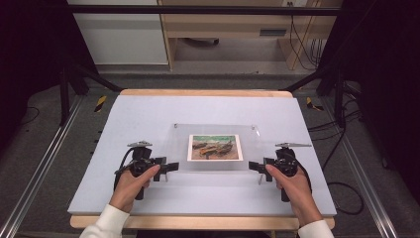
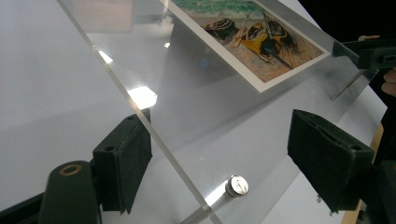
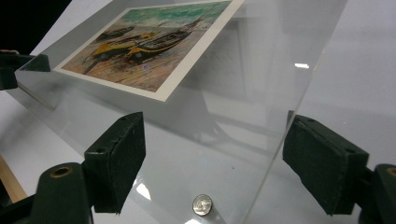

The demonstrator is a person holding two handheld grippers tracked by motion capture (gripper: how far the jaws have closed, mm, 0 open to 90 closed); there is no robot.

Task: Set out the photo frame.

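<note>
Seemingly, acrylic frame [image 1: 214,147] corners between jaws.

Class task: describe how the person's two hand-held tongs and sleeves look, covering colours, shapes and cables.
Both the left tongs and right tongs are black, each topped by a grey three-cornered plate and trailing a black cable. Close up, the jaws carry blocky, matte black pads with small round holes, and a brass-ringed hole near the base. The person wears white sleeves.

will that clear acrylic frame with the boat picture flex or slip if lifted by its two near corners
The clear acrylic frame looks like a thick, straight-edged sheet, so probably stiff. Its glossy faces may slip between pads. The metal standoff screws suggest layered panels, likely heavy for its size.
</note>
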